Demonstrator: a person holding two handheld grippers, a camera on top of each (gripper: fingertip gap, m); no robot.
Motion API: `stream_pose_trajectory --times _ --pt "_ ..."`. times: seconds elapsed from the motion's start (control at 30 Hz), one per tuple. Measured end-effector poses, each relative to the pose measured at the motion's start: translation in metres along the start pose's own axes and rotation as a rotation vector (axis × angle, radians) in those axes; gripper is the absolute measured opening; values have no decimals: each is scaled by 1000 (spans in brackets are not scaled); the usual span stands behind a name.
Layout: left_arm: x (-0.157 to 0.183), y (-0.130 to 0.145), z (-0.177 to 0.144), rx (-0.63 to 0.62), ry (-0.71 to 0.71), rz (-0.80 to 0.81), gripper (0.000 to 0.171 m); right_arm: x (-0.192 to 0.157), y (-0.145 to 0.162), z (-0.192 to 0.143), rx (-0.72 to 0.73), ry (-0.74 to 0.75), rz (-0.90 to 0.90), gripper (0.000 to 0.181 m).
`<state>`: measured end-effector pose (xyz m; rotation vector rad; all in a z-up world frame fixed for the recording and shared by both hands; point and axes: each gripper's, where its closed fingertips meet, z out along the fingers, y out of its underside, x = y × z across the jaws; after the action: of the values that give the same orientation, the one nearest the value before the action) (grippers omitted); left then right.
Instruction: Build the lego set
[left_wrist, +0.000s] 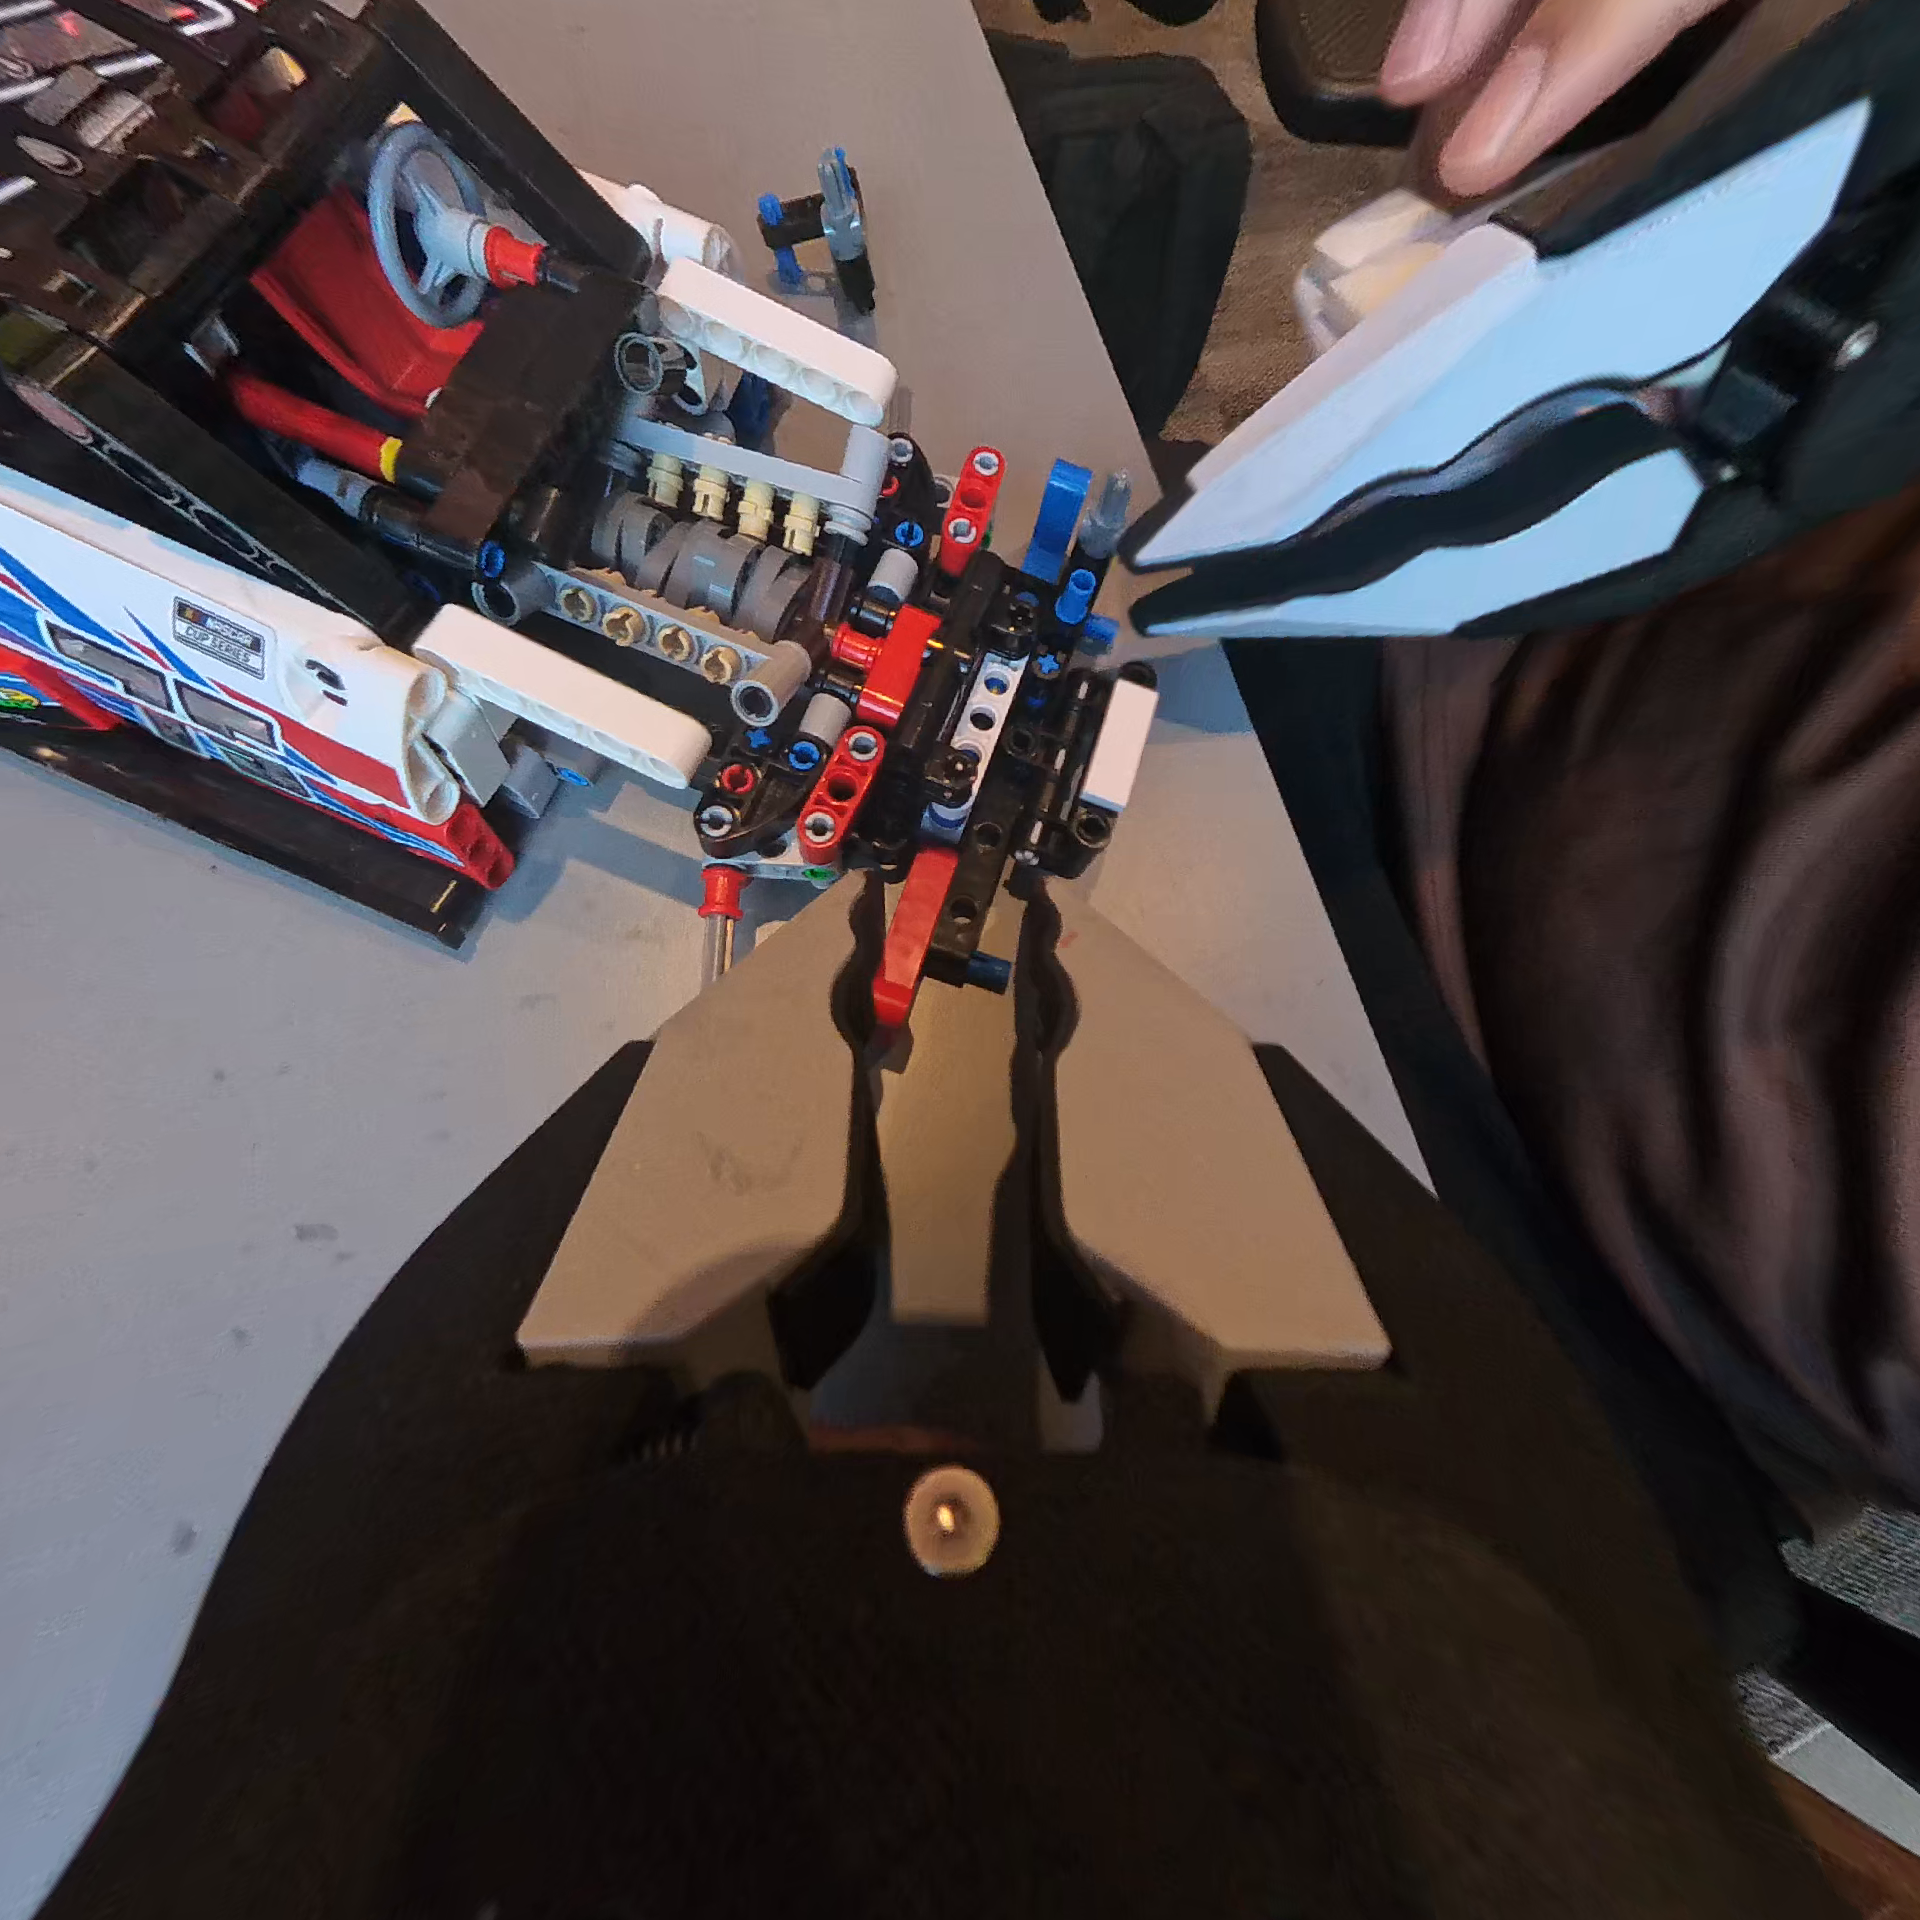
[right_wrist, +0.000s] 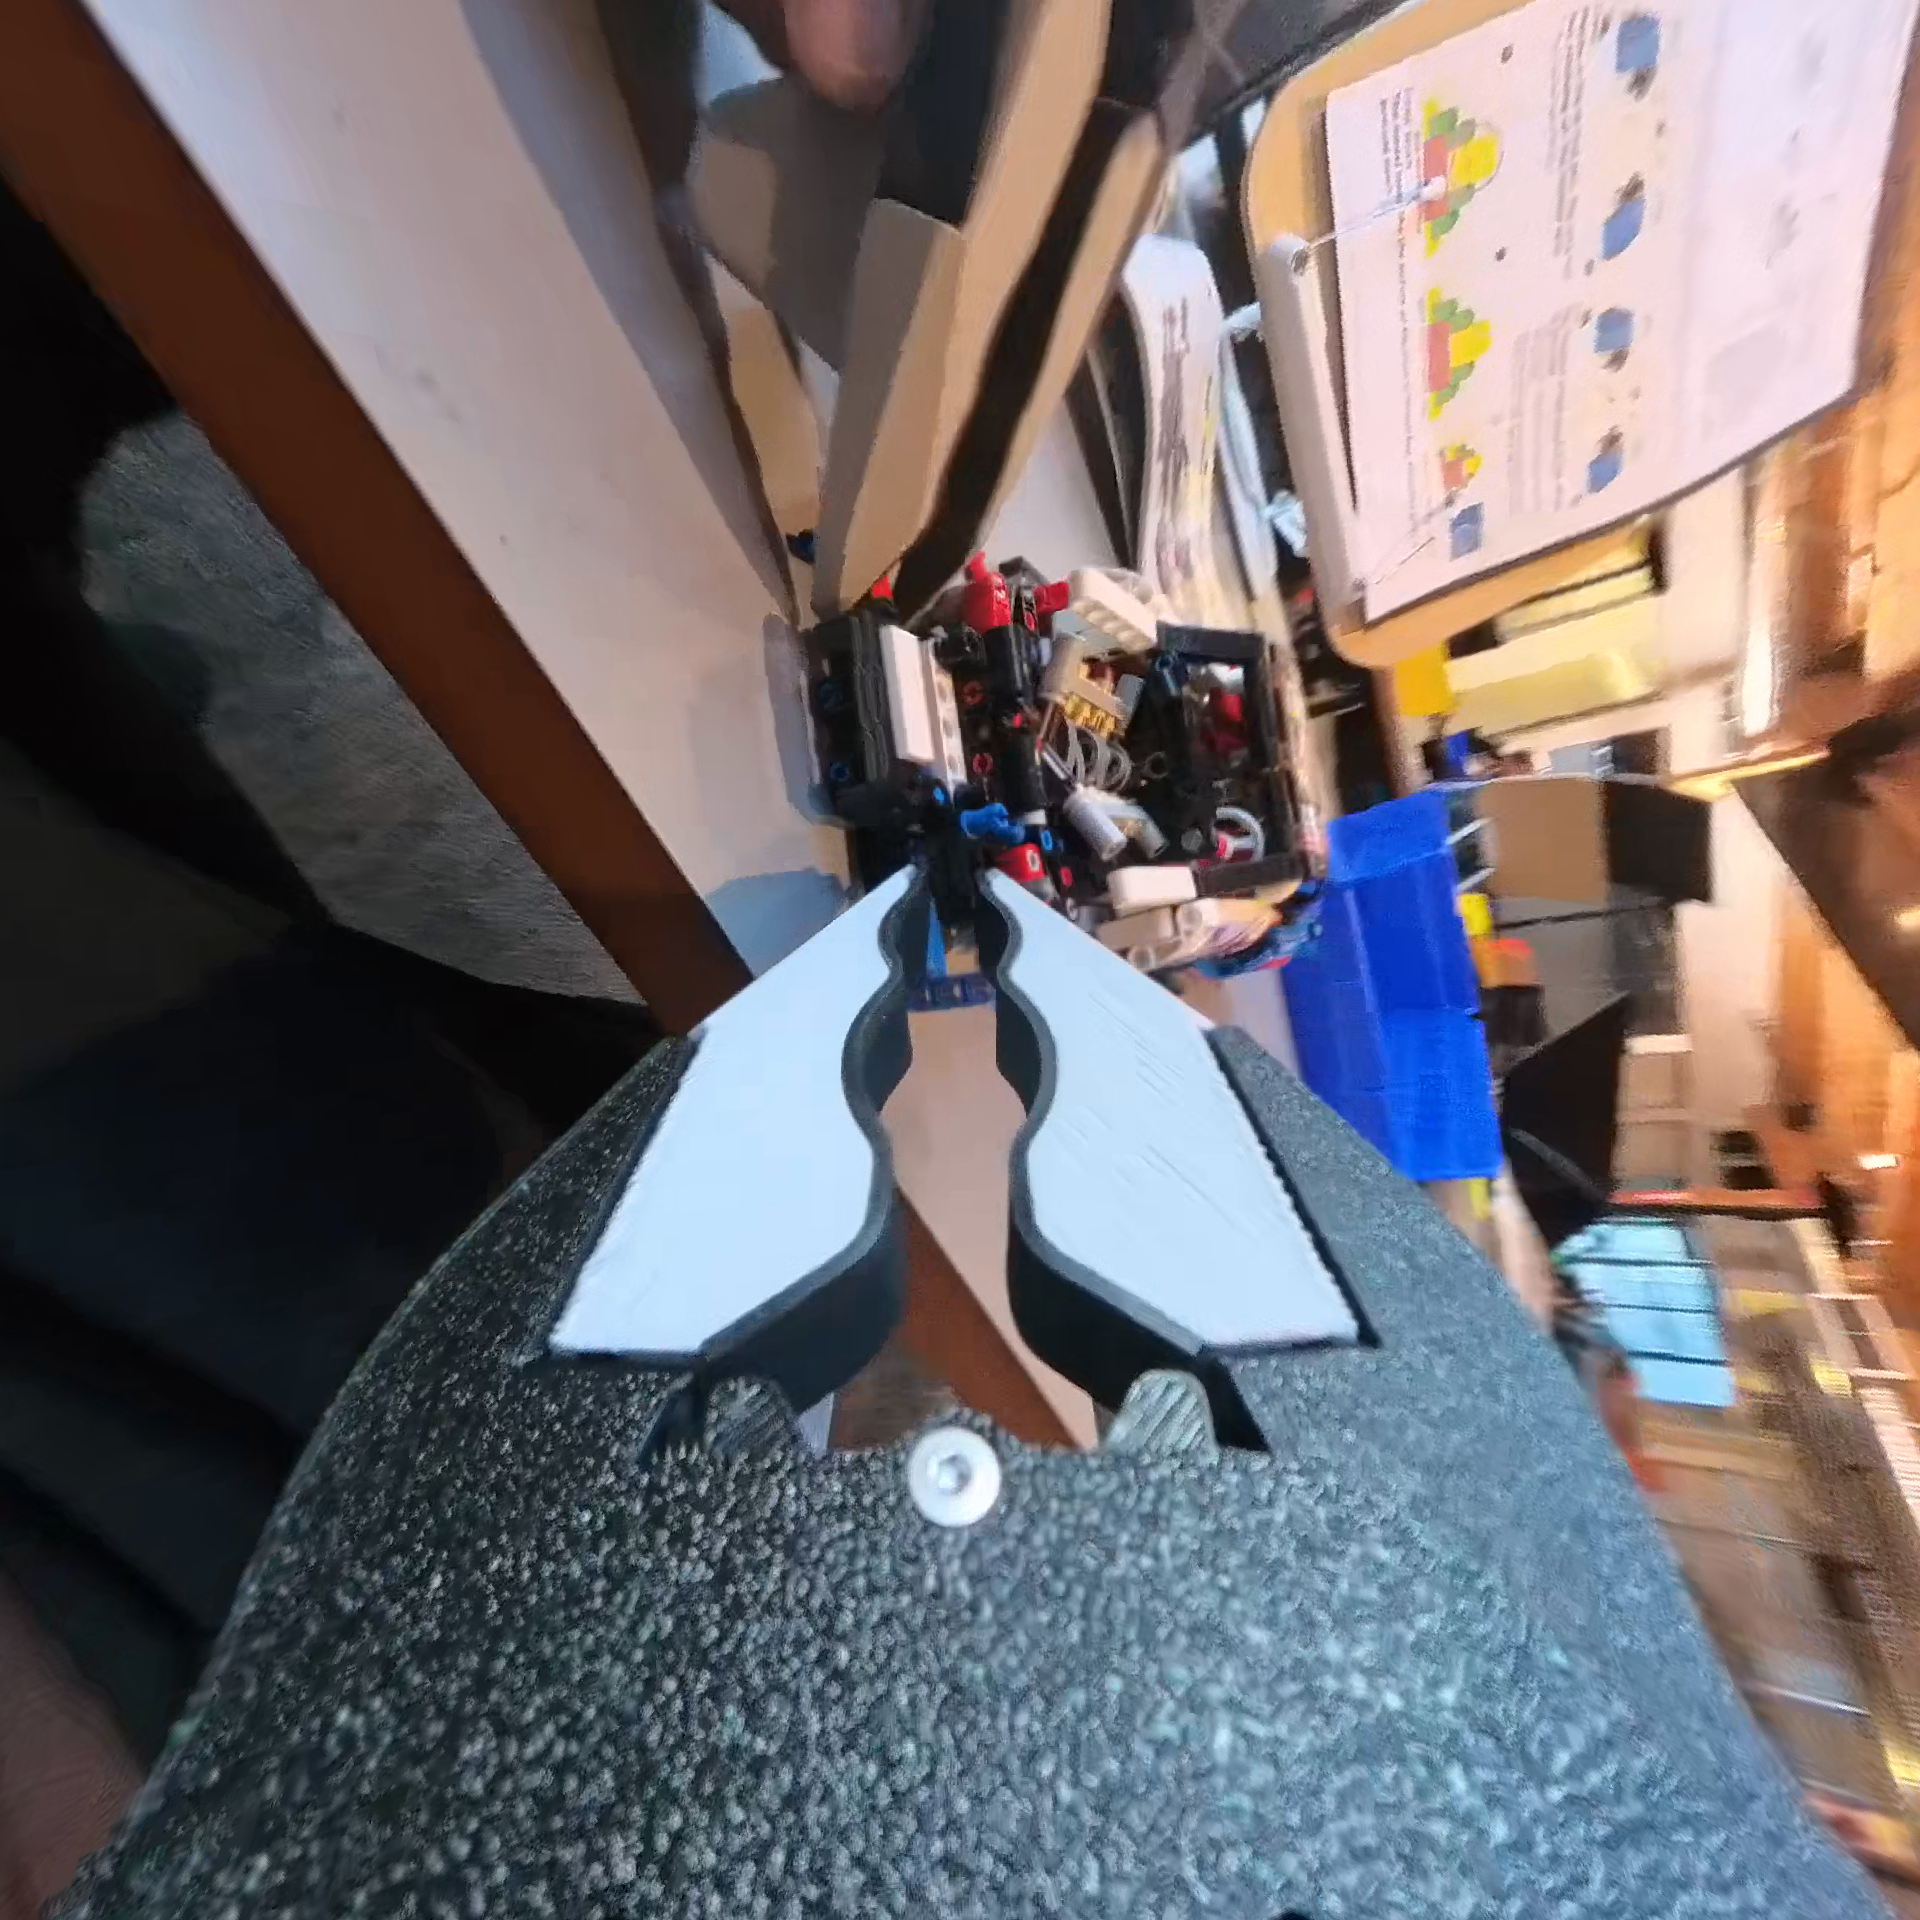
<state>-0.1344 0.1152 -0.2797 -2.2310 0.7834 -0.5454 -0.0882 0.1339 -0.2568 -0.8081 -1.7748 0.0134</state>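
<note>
Toy car on tabletop; left gripper jaws clamp its front frame, steadying; right gripper jaws pinch a black pin, seemingly seating it.

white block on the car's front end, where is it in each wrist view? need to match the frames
Left wrist view: the white block sits right of centre, on the outer edge of the car's black front frame, beyond the left gripper.
Right wrist view: the white block is just above centre, above the right gripper.
Shared landmark: the row of tan engine pistons.
</note>
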Motion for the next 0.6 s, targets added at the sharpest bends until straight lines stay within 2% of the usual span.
stream_pose_trajectory --times 0.1,0.3,0.6 --pt "0 1 -2 2 18 -9 25 6 4 -11 5 -68 155 18" --pt "-2 5 -6 -4 2 20 27 16 35 -24 -38 -120 375 18" --pt "3 5 -17 36 59 21 41 29 75 -15 -70 -192 636 18"
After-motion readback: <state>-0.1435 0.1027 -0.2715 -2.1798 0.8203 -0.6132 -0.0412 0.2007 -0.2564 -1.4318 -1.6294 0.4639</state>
